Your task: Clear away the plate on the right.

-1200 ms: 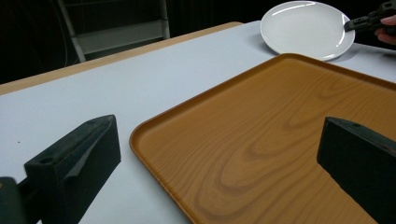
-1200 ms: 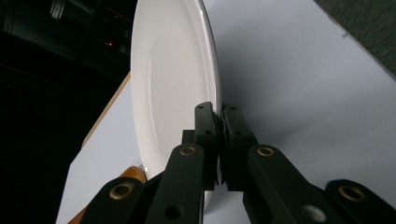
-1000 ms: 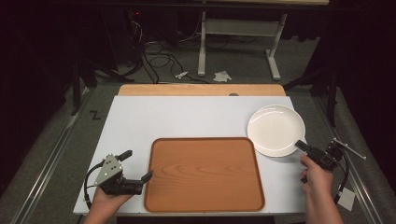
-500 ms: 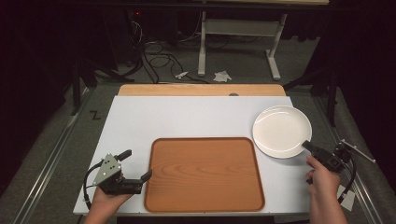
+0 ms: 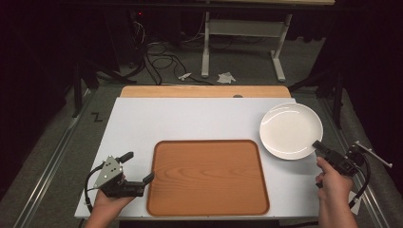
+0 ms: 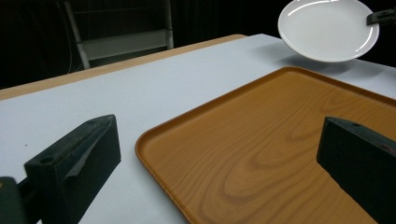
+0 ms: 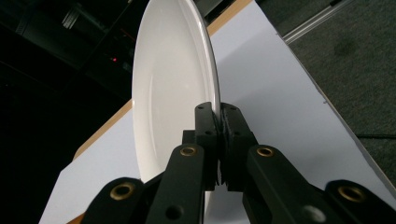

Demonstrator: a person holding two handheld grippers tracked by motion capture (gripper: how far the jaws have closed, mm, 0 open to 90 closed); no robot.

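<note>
White plate (image 5: 290, 130) pinched by right gripper (image 5: 319, 147), wooden tray (image 5: 207, 176) beside, left gripper (image 5: 138, 168) agape

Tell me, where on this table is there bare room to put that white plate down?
The wooden tray lies bare, between the left gripper and the right gripper clamped on the plate. The white tabletop beyond the tray, up to its wooden far edge, is free too. Only the two near corners, by the hands, are crowded.

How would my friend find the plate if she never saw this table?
Look at the big white table with a brown wooden tray lying flat near the front. Go past the tray's far right corner. There the round white plate is pinched at its rim by the right gripper; it's the only round thing.
</note>
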